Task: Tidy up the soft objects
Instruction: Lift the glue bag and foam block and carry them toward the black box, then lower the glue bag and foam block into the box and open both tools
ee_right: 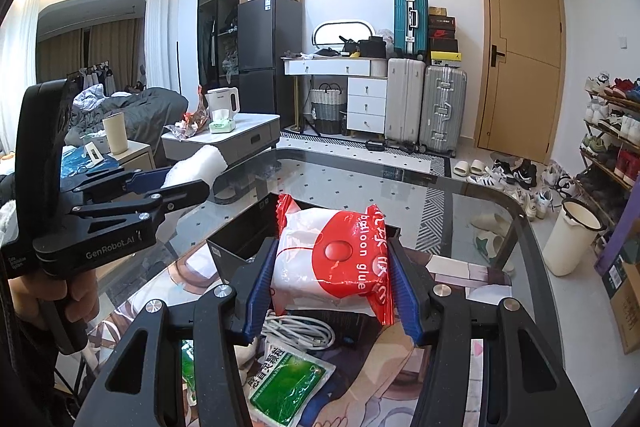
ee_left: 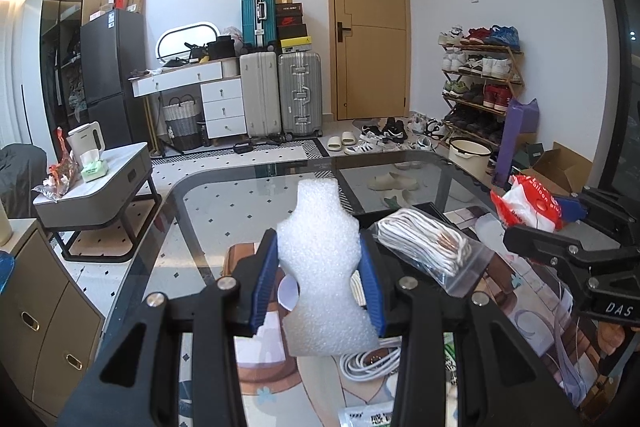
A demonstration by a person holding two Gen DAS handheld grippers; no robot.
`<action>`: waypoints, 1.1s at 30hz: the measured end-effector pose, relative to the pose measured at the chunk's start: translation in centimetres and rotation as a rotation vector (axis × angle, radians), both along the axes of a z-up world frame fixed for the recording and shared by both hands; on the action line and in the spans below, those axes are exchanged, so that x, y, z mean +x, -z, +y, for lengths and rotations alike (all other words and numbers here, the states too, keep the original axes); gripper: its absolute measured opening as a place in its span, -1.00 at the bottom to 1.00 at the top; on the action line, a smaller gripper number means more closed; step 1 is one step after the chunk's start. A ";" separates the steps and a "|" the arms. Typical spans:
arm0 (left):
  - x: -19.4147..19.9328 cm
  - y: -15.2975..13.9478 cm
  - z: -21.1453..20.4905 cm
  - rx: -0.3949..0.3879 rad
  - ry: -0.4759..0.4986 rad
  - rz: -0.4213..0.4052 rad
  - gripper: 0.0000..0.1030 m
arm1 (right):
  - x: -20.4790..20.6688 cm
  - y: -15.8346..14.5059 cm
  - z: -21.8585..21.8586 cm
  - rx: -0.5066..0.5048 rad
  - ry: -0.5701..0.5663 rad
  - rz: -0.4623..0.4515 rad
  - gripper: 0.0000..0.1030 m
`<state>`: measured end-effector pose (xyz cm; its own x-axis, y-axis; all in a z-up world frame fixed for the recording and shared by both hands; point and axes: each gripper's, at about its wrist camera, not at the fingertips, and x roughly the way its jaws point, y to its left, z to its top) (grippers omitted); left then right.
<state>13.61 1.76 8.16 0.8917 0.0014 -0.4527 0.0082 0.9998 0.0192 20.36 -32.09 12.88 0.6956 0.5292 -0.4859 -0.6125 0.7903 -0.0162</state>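
While both grippers hover over a glass table (ee_right: 460, 195), left gripper (ee_left: 319, 281) pinches white foam (ee_left: 320, 267), right gripper (ee_right: 334, 281) pinches a red packet (ee_right: 332, 259); door (ee_right: 520, 59) at one o'clock.

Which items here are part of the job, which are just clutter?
Job:
- white foam piece, in left tool
- red-and-white balloon glue packet, in right tool
- black box

Clutter:
- suitcases
- shoe rack
- kettle
- bucket

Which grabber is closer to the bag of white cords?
Left. The left gripper, squeezing white foam, sits right beside the bagged cords; the right gripper is farther off, holding the red-and-white packet.
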 end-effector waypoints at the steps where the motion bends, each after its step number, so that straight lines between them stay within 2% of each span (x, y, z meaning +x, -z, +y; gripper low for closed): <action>1: 0.3 0.0 0.0 0.001 -0.002 0.000 -0.27 | 0.3 0.1 0.1 -0.002 0.001 0.003 0.04; 21: 5.0 1.7 0.3 0.025 -0.027 0.042 -0.27 | 4.8 1.8 1.0 -0.032 0.002 0.063 0.04; 33: 6.9 2.6 0.4 0.017 -0.005 0.069 -0.27 | 7.2 3.1 2.4 -0.077 -0.004 0.109 0.04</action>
<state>20.54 2.20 5.56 0.8583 0.0141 -0.5130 0.0050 0.9993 0.0357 27.53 -29.70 9.80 0.6345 0.4895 -0.5981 -0.6167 0.7871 -0.0101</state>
